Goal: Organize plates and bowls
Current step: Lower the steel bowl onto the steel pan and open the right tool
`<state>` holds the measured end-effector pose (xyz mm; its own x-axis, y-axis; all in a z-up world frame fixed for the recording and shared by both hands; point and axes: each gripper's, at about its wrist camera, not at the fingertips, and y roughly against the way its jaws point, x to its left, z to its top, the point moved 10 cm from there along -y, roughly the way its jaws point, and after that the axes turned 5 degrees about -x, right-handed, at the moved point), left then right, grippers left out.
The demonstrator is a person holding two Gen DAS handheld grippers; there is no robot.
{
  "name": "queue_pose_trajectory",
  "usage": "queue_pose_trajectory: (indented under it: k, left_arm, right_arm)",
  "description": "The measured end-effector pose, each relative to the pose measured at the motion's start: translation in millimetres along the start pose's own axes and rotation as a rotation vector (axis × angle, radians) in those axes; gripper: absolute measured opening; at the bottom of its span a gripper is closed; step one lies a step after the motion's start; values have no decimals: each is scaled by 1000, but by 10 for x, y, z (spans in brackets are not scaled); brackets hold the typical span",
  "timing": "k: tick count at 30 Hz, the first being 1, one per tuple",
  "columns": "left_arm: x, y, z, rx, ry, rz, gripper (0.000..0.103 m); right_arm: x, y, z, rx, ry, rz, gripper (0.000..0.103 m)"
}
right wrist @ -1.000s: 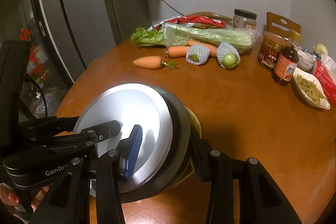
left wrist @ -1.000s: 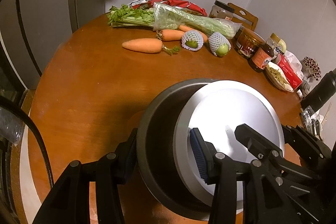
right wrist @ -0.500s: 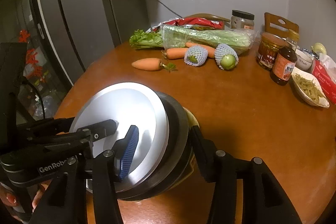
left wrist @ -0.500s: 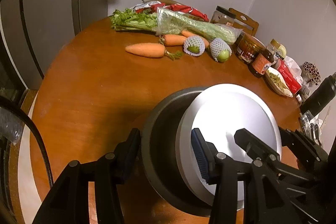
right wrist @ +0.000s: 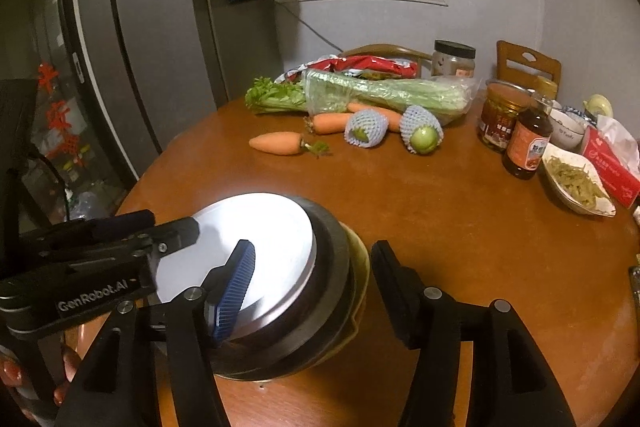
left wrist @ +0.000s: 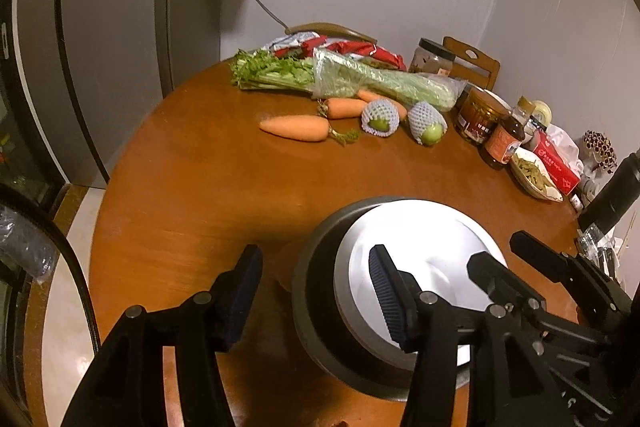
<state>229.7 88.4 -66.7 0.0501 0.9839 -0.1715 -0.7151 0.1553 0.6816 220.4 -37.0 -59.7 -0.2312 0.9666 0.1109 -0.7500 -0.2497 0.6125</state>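
Now both grippers, left gripper [left wrist: 316, 291] and right gripper [right wrist: 316, 291], jaws opening astride the stacked dishes [right wrist: 280, 267], nothing gripped.

Both grippers, left [left wrist: 316, 291] & right [right wrist: 312, 287], opening, pads off the stacked dishes [left wrist: 316, 267].

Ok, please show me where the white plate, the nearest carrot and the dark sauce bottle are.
white plate [right wrist: 256, 227], right wrist view, its flat centre
nearest carrot [right wrist: 276, 143], right wrist view, mid-body
dark sauce bottle [right wrist: 526, 147], right wrist view, its label

Groceries along the far edge of the round wooden counter [left wrist: 192, 195]

Bagged celery [left wrist: 344, 79] lies behind three carrots [left wrist: 296, 127] and two net-wrapped green fruits [left wrist: 380, 117]; jars [left wrist: 478, 117], a sauce bottle [left wrist: 505, 143] and a red tissue pack [left wrist: 554, 163] stand right.
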Motion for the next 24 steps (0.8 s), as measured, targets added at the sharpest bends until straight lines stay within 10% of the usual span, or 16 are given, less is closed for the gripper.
queue_pose_trajectory:
  k: [12, 24]
  left_arm:
    - [50, 546, -215, -79, -2, 113, 62]
    - [-95, 1052, -938, -119, -4, 164, 71]
  right_arm:
    - [-58, 565, 55, -119, 8, -1, 64]
    - [-34, 1103, -596, -127, 85, -12, 65]
